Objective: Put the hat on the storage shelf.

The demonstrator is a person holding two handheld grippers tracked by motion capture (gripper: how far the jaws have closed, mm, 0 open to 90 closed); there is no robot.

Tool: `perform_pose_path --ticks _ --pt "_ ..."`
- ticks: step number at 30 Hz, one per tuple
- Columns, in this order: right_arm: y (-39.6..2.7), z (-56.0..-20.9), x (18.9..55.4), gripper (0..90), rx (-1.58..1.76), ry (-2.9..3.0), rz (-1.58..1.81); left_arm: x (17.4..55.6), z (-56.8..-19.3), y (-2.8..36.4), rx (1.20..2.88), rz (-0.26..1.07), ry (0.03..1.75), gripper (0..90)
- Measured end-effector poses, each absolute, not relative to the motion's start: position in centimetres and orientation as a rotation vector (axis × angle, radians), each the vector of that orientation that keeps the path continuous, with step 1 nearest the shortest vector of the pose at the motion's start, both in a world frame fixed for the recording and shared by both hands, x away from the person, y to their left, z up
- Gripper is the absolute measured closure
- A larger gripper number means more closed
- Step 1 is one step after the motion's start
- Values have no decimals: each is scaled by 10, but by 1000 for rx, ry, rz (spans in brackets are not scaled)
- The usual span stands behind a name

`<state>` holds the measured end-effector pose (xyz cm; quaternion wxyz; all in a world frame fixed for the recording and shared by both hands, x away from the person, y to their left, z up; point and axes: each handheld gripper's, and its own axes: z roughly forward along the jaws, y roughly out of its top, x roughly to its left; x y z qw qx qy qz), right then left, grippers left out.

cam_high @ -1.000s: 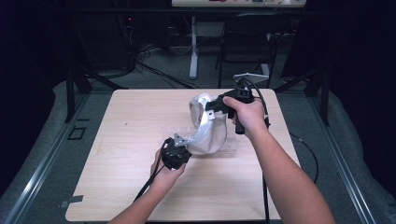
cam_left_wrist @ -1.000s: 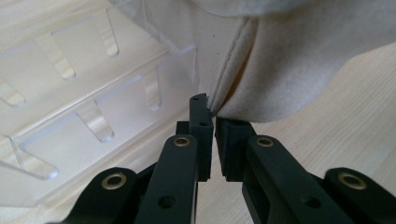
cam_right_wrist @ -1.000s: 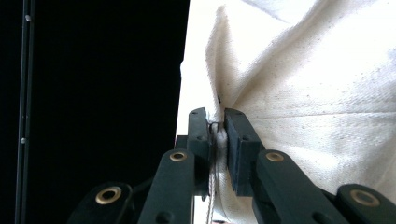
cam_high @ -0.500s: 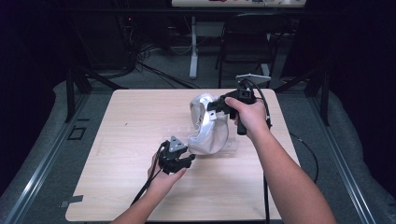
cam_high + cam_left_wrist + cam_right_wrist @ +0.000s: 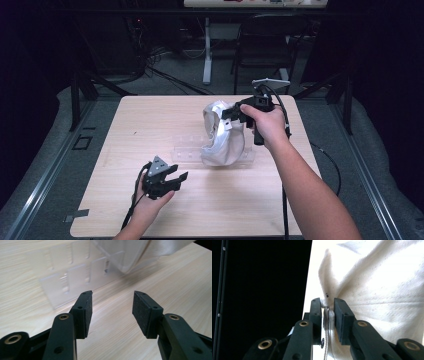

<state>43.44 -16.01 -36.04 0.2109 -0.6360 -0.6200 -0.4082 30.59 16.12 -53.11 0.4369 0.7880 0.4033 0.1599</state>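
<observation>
A white cloth bag stands on a clear plastic tray at the middle right of the wooden table. My right gripper pinches the bag's upper rim. In the right gripper view its jaws have just been opening a little, and the seamed edge of the bag is still caught between the pads. My left gripper hovers low over the table's front left, away from the bag. Its jaws have just been opening and stand wide apart with nothing between them, facing the tray and the bag.
Bare wood lies to the left of the tray and along the table's front edge. A dark chair, a white table leg and loose cables are on the floor behind the table. Metal rails run along both sides.
My left gripper let go of the bag's lower edge, opened wide and drew back toward the table's front left. The right hand stayed where it was, still holding the bag's rim.
</observation>
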Motion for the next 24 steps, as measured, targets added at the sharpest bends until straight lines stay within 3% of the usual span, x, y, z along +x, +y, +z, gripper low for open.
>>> perform_pose_path --ticks 12,24 --pt "-165 -351 425 672 -1762 -1765 -1174 310 -531 202 1899 439 1073 495" --pt "-174 -343 413 597 -1781 -1843 -1226 315 -534 215 1857 437 1125 493"
